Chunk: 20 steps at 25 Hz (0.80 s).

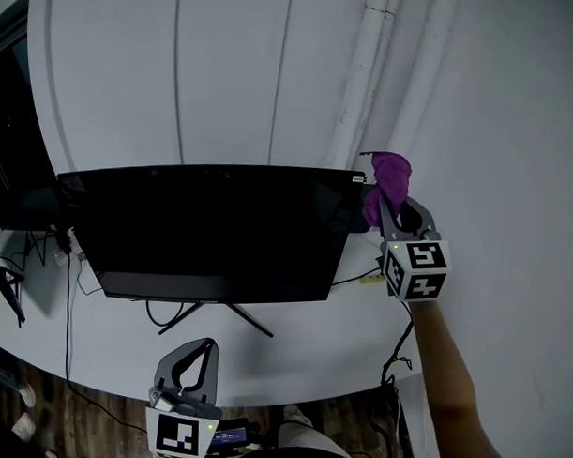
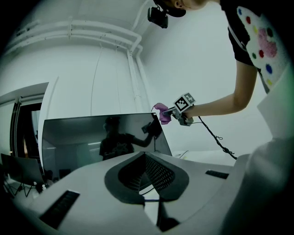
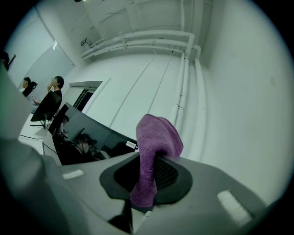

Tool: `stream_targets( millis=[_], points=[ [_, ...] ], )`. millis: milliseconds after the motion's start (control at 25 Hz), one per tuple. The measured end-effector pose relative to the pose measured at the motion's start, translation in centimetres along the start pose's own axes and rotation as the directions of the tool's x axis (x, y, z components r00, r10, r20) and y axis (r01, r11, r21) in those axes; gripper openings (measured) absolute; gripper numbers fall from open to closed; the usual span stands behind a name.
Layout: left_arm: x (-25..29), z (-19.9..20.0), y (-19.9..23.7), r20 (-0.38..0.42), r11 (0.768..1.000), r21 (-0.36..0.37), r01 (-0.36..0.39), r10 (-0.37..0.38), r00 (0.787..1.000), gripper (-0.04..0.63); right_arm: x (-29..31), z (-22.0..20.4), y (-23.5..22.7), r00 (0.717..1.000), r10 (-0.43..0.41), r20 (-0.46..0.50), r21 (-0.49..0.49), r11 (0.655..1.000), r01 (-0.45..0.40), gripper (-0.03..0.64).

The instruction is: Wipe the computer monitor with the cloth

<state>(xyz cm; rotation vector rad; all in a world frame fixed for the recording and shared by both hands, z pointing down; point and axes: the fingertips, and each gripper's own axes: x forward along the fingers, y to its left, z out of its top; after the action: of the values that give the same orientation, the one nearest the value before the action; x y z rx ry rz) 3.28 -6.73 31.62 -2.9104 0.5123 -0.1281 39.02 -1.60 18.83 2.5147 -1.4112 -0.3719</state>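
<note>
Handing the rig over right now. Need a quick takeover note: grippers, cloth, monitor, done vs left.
Right gripper: shut on the purple cloth, held at the upper right corner of the monitor. Contact with the screen can't be confirmed.
Left gripper: shut, empty, low at the near edge of the table, clear of the monitor.
Done: cloth is gripped and up at the screen.
Left: wipe across the panel. Nothing shows any part as already wiped.

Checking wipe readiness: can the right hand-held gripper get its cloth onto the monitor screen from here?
Probably yes. The right hand-held gripper is shut on the cloth, right at the top right corner of the monitor, and the head view shows nothing between them.
</note>
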Motion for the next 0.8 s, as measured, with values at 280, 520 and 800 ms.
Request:
stream_targets(
  millis=[280, 520, 800],
  points=[
    [1.0, 0.1, 0.3, -0.002, 0.999, -0.02, -0.028, 0.028, 1.0, 0.005, 2.4, 0.0, -0.1, 0.999, 0.036, -0.013, -0.015, 0.999, -0.036, 0.067],
    [1.6, 0.1, 0.4, -0.01, 0.999, -0.034, -0.042, 0.041, 0.999, 0.005, 4.0, -0.3, 0.9, 0.996, 0.08, -0.029, -0.048, 0.996, -0.081, 0.067],
    [2.1, 0.0, 0.7, -0.02, 0.998, -0.042, -0.046, 0.045, 0.999, 0.005, 4.6, -0.3, 1.1, 0.995, 0.099, -0.032, -0.049, 0.994, -0.1, 0.067]
  ],
)
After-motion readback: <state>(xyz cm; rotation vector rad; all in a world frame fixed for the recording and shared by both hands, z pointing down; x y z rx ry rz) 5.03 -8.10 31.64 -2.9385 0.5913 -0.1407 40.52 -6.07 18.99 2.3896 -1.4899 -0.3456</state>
